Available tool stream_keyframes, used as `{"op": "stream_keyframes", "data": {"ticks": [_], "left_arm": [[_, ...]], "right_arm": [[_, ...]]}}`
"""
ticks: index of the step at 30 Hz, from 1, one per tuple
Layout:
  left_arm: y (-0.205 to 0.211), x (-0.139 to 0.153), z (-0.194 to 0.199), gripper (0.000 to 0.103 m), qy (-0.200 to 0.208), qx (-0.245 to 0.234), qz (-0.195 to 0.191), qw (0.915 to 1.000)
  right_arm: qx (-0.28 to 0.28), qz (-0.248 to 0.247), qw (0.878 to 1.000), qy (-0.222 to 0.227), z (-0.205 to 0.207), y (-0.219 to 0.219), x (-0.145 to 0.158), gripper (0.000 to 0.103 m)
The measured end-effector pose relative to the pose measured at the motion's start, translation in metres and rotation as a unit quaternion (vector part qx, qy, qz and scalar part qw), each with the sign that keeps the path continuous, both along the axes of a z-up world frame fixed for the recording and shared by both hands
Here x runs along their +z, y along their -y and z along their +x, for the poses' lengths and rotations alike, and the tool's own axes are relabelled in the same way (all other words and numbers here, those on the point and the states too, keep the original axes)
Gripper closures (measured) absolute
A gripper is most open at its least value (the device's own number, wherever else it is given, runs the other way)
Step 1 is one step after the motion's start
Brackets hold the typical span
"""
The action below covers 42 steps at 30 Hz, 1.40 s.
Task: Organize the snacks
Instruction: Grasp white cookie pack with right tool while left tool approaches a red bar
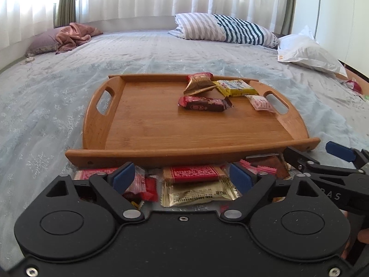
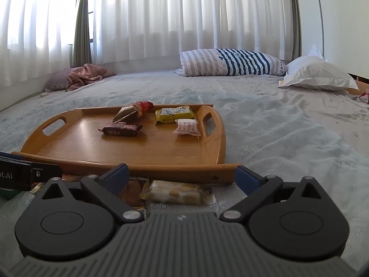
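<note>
While both tools hang over the loose pile at the tray's near rim, findings run L to R:

Left gripper: jaws apart, nothing clamped; blue pads straddle a red bar lying on a gold sachet. Risk: pads close on 2 wrappers at once, or slick foil slips out.

Tray: bamboo, smooth, raised rim, 2 cut-out handles; sits on the bed. Risk: near rim overhangs the pile, so a low tool could knock it.

Snacks on tray: 4 pcs at far right — crinkled red-gold wrapper, dark red bar, yellow pack, small pink-white pack.

Right gripper: jaws wide apart, empty; clear-wrapped cracker pack lies btwn pads, untouched. Risk: brittle contents crush if squeezed hard; the 2 tools sit close, may collide.

Bedspread: soft, wrinkled, pale blue; gives under pressure, so pads may snag cloth.
</note>
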State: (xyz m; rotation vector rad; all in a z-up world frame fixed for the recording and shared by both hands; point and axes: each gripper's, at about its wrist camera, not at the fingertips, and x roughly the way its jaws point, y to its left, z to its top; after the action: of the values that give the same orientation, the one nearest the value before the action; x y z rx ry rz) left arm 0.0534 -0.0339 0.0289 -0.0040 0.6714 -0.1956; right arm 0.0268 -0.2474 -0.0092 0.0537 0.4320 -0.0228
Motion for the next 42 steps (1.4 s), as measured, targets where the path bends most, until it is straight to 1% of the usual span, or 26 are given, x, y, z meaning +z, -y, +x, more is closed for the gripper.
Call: {"op": "stream_keyframes", "data": {"ticks": [2, 6, 9, 18, 22, 25, 30, 34, 38, 42], "left_arm": [[0.000, -0.001, 0.000, 0.016, -0.001, 0.000, -0.003, 1.0000], [0.003, -0.003, 0.000, 0.016, 0.004, -0.002, 0.008, 1.0000], [0.005, -0.005, 0.002, 0.016, 0.001, -0.005, 0.010, 0.9999], [0.010, -0.012, 0.008, 0.023, -0.013, -0.009, 0.006, 0.9999], [0.010, -0.015, 0.010, 0.025, -0.015, -0.008, 0.004, 0.9998], [0.009, -0.014, 0.011, 0.027, -0.016, -0.006, -0.001, 0.9998], [0.003, -0.011, 0.014, 0.028, -0.023, -0.001, -0.023, 0.9995], [0.002, -0.011, 0.016, 0.029, -0.024, 0.002, -0.024, 0.9994], [0.003, -0.010, 0.013, 0.034, -0.020, 0.001, -0.021, 0.9996], [0.005, -0.010, 0.009, 0.036, -0.016, -0.003, -0.013, 0.9998]], "right_arm": [[-0.003, 0.001, 1.000, -0.004, 0.000, 0.000, -0.004, 0.000], [-0.004, -0.002, 1.000, -0.007, 0.001, -0.001, -0.009, 0.000], [-0.005, -0.004, 1.000, -0.018, 0.005, -0.002, -0.013, 0.000], [-0.002, 0.028, 0.999, -0.026, 0.008, 0.005, -0.020, 0.000], [-0.002, 0.030, 0.999, -0.024, 0.008, 0.006, -0.020, 0.000], [0.000, 0.036, 0.999, -0.022, 0.008, 0.008, -0.021, 0.000], [0.004, 0.061, 0.998, -0.018, 0.007, 0.015, -0.023, 0.000], [0.004, 0.066, 0.998, -0.011, 0.005, 0.015, -0.025, 0.000], [-0.006, 0.065, 0.998, -0.001, 0.003, 0.015, -0.026, 0.006], [-0.013, 0.065, 0.998, 0.006, 0.000, 0.015, -0.027, 0.011]]}}
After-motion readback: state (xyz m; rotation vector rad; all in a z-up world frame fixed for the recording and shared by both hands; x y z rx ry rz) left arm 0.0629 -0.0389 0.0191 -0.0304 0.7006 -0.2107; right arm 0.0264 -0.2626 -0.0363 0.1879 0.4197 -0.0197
